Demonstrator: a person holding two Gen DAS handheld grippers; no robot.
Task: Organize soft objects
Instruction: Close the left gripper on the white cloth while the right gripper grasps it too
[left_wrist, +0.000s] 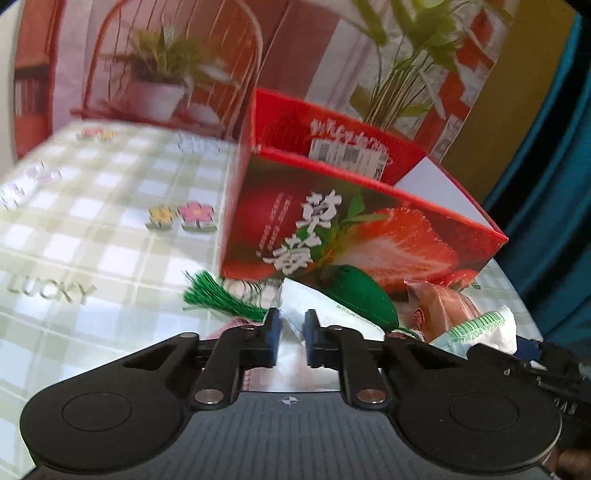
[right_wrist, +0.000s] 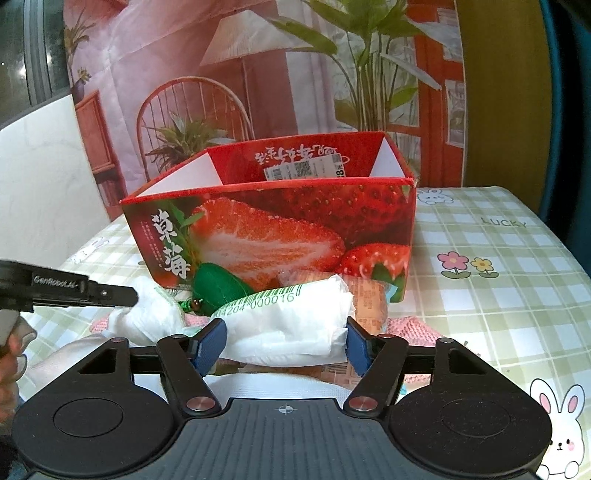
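My left gripper (left_wrist: 291, 332) is shut on the corner of a white foil packet (left_wrist: 314, 306) lying in front of the open red strawberry box (left_wrist: 354, 225). A green fabric pouch (left_wrist: 364, 295) with a tassel (left_wrist: 218, 299) rests against the box, next to an orange-brown snack packet (left_wrist: 439, 310). In the right wrist view my right gripper (right_wrist: 284, 343) spans a white tissue pack (right_wrist: 291, 325) with a green barcode, one blue pad against each end. The left gripper (right_wrist: 129, 295) reaches in from the left beside it.
The box (right_wrist: 273, 225) stands open on a green checked tablecloth (right_wrist: 498, 251) with flower and rabbit prints. A pink knitted piece (right_wrist: 413, 328) lies under the pile. A printed backdrop hangs behind the table. A hand (right_wrist: 9, 354) shows at the left edge.
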